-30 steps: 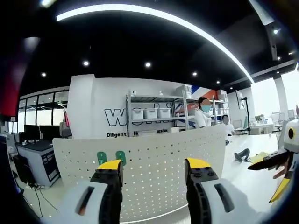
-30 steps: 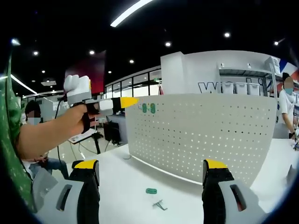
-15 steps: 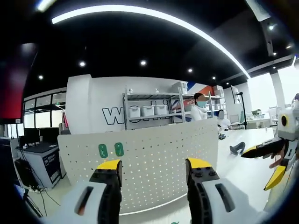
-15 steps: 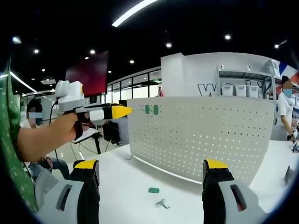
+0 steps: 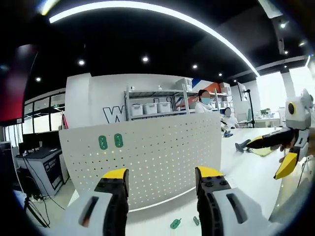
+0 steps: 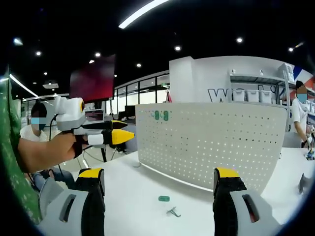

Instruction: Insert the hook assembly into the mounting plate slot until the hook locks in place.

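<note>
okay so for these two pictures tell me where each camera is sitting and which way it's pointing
Left gripper view: rides on the left gripper, fingers apart, facing the white pegboard upright on the table; the right gripper enters from the right.
Right gripper view: rides on the right gripper, fingers apart, facing the pegboard at an angle; the person's forearm holds the left gripper at the left.
Shared: the pegboard with two green pieces near its top, and a green piece on the table.
</note>
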`<state>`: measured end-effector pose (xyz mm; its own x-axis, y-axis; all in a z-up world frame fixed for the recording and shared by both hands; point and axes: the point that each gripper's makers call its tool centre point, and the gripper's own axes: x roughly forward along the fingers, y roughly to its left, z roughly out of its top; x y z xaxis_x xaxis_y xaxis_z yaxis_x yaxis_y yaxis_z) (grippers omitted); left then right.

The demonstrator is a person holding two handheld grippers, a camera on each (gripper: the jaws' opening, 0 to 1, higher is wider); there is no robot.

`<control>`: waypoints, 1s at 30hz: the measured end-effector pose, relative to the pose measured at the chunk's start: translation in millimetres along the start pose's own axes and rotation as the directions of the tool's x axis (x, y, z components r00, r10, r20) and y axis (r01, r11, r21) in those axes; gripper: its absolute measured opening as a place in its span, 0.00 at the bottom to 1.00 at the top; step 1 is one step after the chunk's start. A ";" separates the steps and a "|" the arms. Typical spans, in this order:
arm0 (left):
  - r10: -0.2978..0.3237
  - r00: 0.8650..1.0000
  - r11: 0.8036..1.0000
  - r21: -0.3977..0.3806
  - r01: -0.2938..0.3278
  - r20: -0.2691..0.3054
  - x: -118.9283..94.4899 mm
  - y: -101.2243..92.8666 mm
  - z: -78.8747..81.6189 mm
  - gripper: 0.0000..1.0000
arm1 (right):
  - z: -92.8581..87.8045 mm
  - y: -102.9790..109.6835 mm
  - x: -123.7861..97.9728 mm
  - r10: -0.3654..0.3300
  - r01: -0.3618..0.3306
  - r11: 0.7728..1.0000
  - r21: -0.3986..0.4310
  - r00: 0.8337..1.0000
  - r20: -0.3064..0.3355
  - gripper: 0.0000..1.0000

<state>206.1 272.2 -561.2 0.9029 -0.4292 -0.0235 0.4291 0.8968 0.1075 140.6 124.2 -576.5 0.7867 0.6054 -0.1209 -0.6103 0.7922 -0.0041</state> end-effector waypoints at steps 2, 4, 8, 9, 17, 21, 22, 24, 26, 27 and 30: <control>-0.014 1.000 1.000 0.004 0.014 -0.024 -1.5 -4.9 -9.6 0.56 | -0.2 -0.2 -0.8 -0.002 0.002 1.000 -0.001 1.000 0.000 0.93; -0.024 0.999 1.000 0.008 0.024 -0.041 -2.5 -8.8 -16.5 0.56 | -0.4 -0.9 -1.7 -0.003 0.003 1.000 0.001 1.000 0.003 0.93; -0.047 0.996 0.999 0.016 0.048 -0.075 -4.8 -17.3 -29.7 0.56 | -2.0 -2.4 -3.1 -0.006 0.006 1.000 0.003 1.000 0.001 0.93; -0.051 0.995 0.999 0.014 0.052 -0.081 -4.9 -18.5 -32.0 0.56 | -2.2 -2.6 -3.3 -0.006 0.006 1.000 0.003 1.000 0.001 0.93; -0.092 0.982 0.995 0.012 0.096 -0.166 -5.6 -31.9 -64.4 0.55 | -5.1 -4.7 -4.3 -0.007 0.007 1.000 0.009 1.000 -0.001 0.93; -0.104 0.974 0.994 0.011 0.108 -0.203 -2.2 -33.1 -79.8 0.54 | -7.7 -5.6 -4.3 -0.008 0.008 1.000 0.012 1.000 -0.005 0.93; -0.109 0.970 0.994 0.006 0.113 -0.217 -1.0 -34.1 -85.5 0.54 | -8.1 -5.6 -4.2 -0.007 0.007 1.000 0.013 1.000 -0.005 0.93; -0.116 0.966 0.993 -0.005 0.118 -0.231 0.7 -35.2 -91.6 0.54 | -9.2 -5.7 -3.8 -0.007 0.007 1.000 0.016 1.000 -0.007 0.93; -0.119 0.962 0.992 0.000 0.122 -0.248 3.7 -35.6 -99.2 0.54 | -10.5 -5.6 -3.7 -0.006 0.007 1.000 0.018 1.000 -0.009 0.93; -0.123 0.958 0.992 0.004 0.128 -0.258 5.7 -35.8 -103.7 0.54 | -11.5 -5.7 -3.6 -0.006 0.006 1.000 0.019 1.000 -0.011 0.93; -0.132 0.949 0.990 0.008 0.140 -0.287 10.8 -35.8 -114.9 0.53 | -14.0 -7.1 -3.4 -0.008 0.008 1.000 0.022 1.000 -0.017 0.93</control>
<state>203.4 247.7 -679.6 0.8075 -0.4946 -0.3213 0.5508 0.8273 0.1108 140.9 115.4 -589.9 0.7898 0.5977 -0.1378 -0.6015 0.7987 0.0168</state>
